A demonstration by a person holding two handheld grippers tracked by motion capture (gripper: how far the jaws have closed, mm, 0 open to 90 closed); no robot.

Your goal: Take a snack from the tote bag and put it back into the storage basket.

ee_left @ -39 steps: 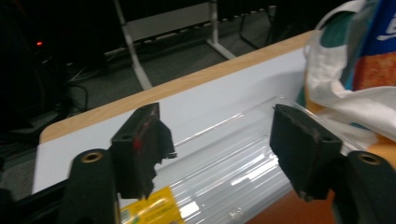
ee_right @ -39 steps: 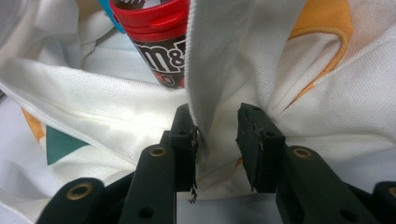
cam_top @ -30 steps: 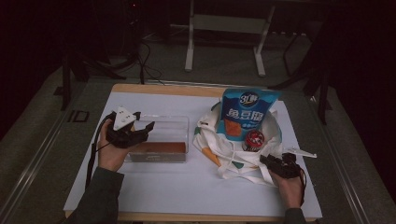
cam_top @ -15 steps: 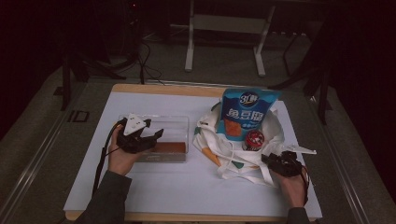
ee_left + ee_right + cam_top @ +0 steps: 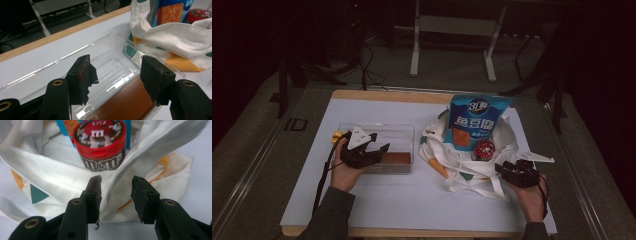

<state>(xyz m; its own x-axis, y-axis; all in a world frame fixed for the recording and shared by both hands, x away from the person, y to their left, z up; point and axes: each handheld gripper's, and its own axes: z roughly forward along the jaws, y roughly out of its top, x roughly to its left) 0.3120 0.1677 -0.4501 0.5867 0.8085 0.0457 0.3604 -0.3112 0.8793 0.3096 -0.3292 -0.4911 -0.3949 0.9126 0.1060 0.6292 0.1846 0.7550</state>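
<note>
A clear plastic tray (image 5: pixel 377 128) lies at the table's left with a flat brown piece (image 5: pixel 396 158) in its near end. My left gripper (image 5: pixel 381 152) hovers over that end with its jaws open and nothing between them; in the left gripper view (image 5: pixel 117 61) the brown piece (image 5: pixel 125 102) lies just below. To the right is a white tote bag (image 5: pixel 462 162) holding a blue snack pouch (image 5: pixel 477 120) and a red-lidded M&M's jar (image 5: pixel 485 149). My right gripper (image 5: pixel 502 170) is at the bag's near right rim. Its jaws (image 5: pixel 116 180) have just been opening; the fabric (image 5: pixel 50 182) shows in their gap, unpressed.
A white sheet (image 5: pixel 412 200) covers the wooden table (image 5: pixel 382 95). The bag's straps (image 5: pixel 497 187) trail toward the front by my right hand. A metal stand (image 5: pixel 452 30) is on the dark floor beyond the far edge.
My left gripper has come down and to the right, from the tray's left end to its near side. My right gripper has lifted a little at the bag's rim.
</note>
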